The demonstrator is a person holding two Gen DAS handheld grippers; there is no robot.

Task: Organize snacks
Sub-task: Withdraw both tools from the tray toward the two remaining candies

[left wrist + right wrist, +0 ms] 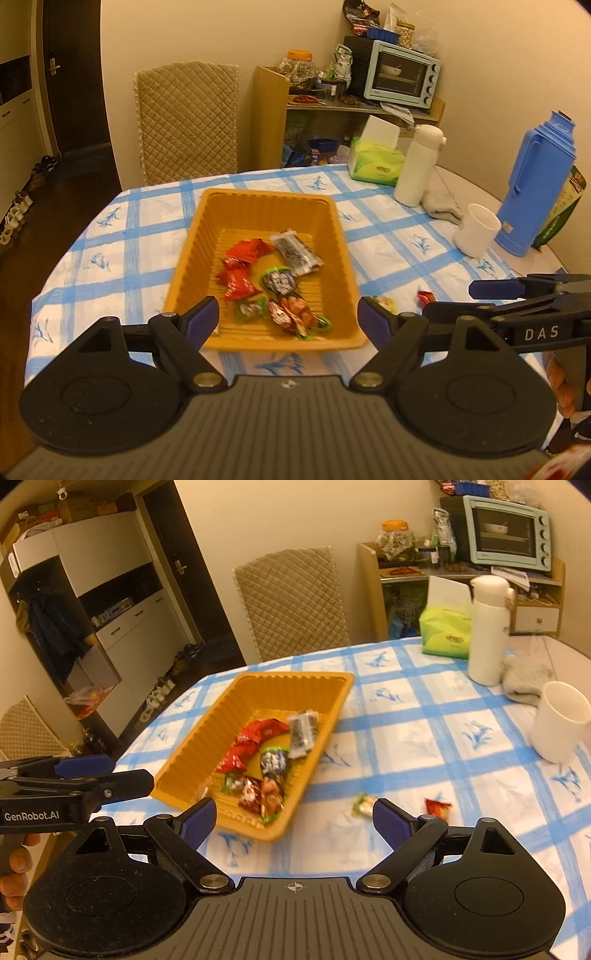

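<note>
An orange tray sits on the blue-checked tablecloth and holds several wrapped snacks: red packets, a dark bar and mixed candies. Two snacks lie loose on the cloth right of the tray: a green-yellow candy and a small red packet. My left gripper hovers open over the tray's near end, with nothing between its pads. My right gripper is open and empty near the tray's near right corner, the loose candy just inside its right finger.
A white mug, a white bottle, a grey cloth, a green tissue box and a blue thermos stand at the table's right and back. A padded chair faces the far edge. The table drops off at left.
</note>
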